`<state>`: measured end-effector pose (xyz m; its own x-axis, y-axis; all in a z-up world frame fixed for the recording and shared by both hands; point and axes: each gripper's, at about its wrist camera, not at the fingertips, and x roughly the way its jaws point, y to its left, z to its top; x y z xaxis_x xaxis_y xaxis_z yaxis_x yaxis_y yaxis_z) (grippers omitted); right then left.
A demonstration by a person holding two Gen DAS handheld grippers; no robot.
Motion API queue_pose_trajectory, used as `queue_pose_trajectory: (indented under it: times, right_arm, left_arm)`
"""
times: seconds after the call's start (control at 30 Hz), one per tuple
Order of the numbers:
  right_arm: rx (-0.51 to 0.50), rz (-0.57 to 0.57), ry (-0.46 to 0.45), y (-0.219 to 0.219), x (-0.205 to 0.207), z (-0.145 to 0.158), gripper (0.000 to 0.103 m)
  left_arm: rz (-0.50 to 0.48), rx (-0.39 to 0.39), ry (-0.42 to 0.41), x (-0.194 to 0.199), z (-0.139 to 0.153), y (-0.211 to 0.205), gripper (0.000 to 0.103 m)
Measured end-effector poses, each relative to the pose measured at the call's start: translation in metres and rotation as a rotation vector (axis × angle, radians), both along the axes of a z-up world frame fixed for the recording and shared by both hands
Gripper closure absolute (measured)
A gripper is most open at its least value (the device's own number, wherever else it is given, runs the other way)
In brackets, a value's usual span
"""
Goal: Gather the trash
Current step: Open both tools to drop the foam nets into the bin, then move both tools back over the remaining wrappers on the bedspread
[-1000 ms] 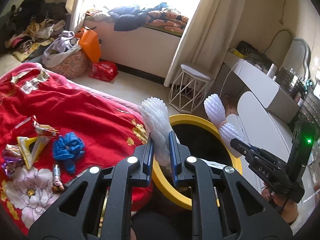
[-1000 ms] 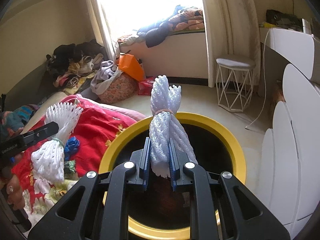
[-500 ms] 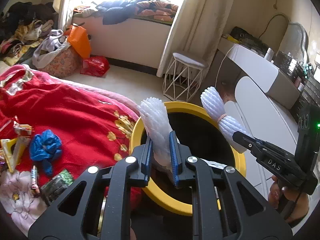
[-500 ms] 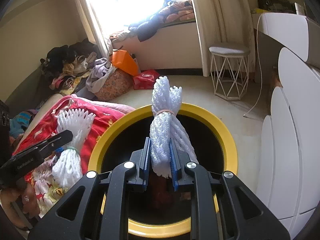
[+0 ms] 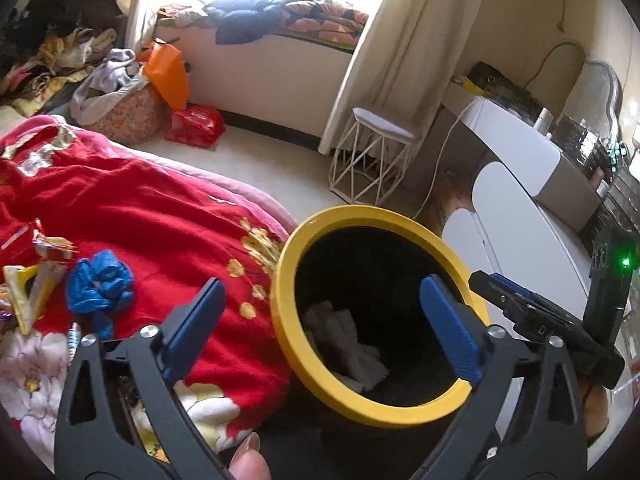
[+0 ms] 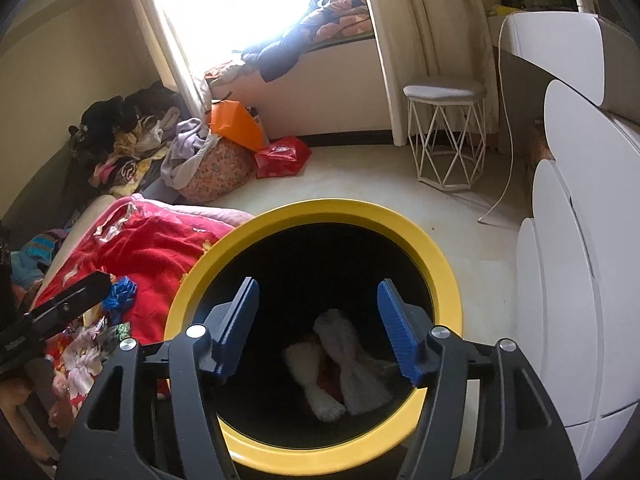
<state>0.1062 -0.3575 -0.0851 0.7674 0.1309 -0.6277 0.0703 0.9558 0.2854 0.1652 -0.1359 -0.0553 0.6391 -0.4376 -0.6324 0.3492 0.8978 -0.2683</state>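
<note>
- We have just let go with both hands: the left gripper (image 5: 320, 320) stands spread wide with nothing between its blue pads, and the right gripper (image 6: 318, 326), which has just been opening too, is parted about halfway and equally empty.
- A second ago each held a white foam net sleeve above the yellow-rimmed bin (image 6: 440, 264); now both foam net sleeves (image 6: 340, 364) lie at the bottom of the bin, side by side on something reddish.
- We judge that this pair of trash pieces is delivered, so the step is finished and both hands are free for the next pick.
- More trash waits on the red blanket (image 5: 132, 216) of the bed, left of the bin: a crumpled blue bag (image 5: 98, 284) and, further from the bin, some snack wrappers (image 5: 38, 268).
- Beyond the bin the pale floor carries a white wire stool (image 5: 374, 160), with a white dresser (image 6: 568, 280) to the bin's right.
- Past the bed from the bin sit an orange bag (image 5: 168, 72), a red bag (image 5: 196, 126) and piled clothes below a bright window.
</note>
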Motion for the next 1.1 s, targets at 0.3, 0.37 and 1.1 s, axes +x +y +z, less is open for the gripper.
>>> queue_pose_trajectory:
  times: [0.3, 0.37, 1.1]
  right_arm:
    - [-0.017, 0.041, -0.046, 0.016, -0.001, 0.014, 0.038]
    - [-0.026, 0.056, -0.056, 0.023, -0.002, 0.018, 0.038]
    - [-0.078, 0.218, -0.155, 0.103, -0.015, 0.048, 0.031]
  left_arm:
    - [0.052, 0.025, -0.062, -0.013, 0.016, 0.025, 0.011]
    - [0.067, 0.022, -0.067, -0.015, 0.019, 0.032, 0.011]
    - [0.202, 0.006, -0.155, -0.036, 0.046, 0.099, 0.011]
